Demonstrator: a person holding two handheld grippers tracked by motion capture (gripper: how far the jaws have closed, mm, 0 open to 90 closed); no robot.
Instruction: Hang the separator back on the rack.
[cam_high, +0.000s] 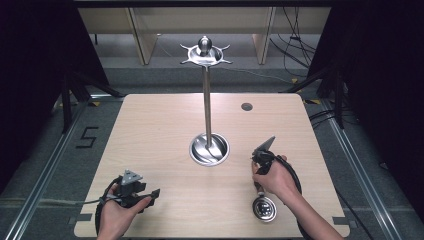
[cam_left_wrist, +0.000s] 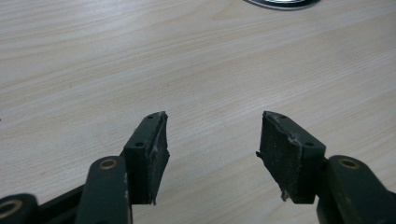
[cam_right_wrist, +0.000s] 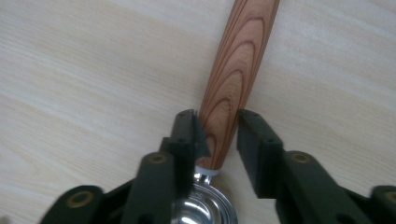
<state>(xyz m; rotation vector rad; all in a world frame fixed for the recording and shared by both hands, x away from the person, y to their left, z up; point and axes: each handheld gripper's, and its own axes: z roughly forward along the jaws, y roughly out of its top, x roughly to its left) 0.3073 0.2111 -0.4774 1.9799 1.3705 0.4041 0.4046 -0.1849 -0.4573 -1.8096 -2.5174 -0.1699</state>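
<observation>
Jaws Around Wooden Handle

Right gripper tipped steeply down at table, hand wrapped round its body. Straddled smooth, round, banded-grain wooden handle of steel strainer; one pad touching, other just apart, not yet clamped. Lay flat near table's front right edge. Left gripper held low, level, jaws spread wide over bare wood. Stood mid-table: polished metal stand.

Desk evenly lit from overhead, surroundings dark. Glare on steel stand base and strainer bowl. Soft, short shadows under fingers. Gripper views slightly soft; strainer bowl below fingers blurred, handle between them sharp.
</observation>
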